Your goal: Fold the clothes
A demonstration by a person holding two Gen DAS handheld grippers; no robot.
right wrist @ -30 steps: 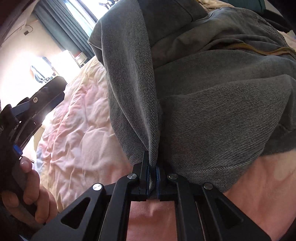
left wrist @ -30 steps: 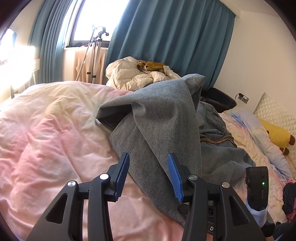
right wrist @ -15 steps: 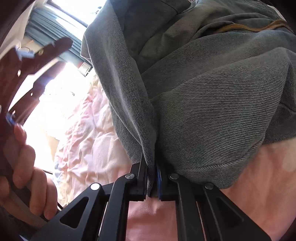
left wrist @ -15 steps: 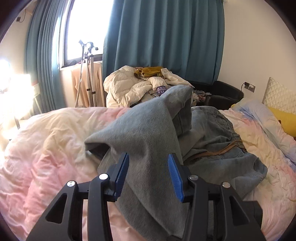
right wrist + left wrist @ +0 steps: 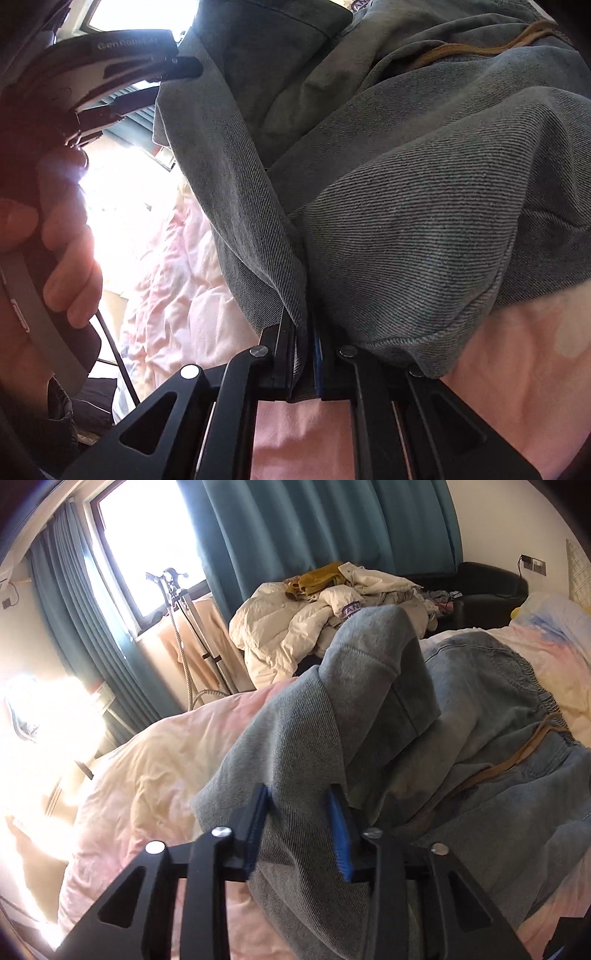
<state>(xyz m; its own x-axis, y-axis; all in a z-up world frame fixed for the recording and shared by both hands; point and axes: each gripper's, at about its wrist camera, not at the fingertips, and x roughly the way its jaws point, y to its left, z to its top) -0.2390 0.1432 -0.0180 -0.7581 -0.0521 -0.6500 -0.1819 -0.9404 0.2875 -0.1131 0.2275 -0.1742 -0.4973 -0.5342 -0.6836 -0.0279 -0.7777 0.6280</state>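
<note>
A pair of grey-blue jeans [image 5: 369, 716] lies rumpled on the pink bed cover [image 5: 155, 760], with a tan drawstring [image 5: 517, 753] at the waistband. My left gripper [image 5: 299, 812] is open, and a raised fold of the jeans sits between its blue pads [image 5: 338, 834]. My right gripper [image 5: 304, 354] is shut on a fold of the jeans [image 5: 424, 221] and holds it just above the cover. The left gripper's body and the hand that holds it show at the left of the right wrist view [image 5: 110, 70].
A heap of cream bedding and clothes [image 5: 314, 620] lies beyond the bed under teal curtains [image 5: 325, 528]. A stand [image 5: 184, 627] is by the window. A black chair [image 5: 487, 590] is at the far right. Pink cover [image 5: 517, 369] shows below the jeans.
My left gripper has moved forward onto the jeans and tilted; a fold now lies between its open pads. My right gripper has stayed shut on the jeans, and the left gripper has come nearer to it.
</note>
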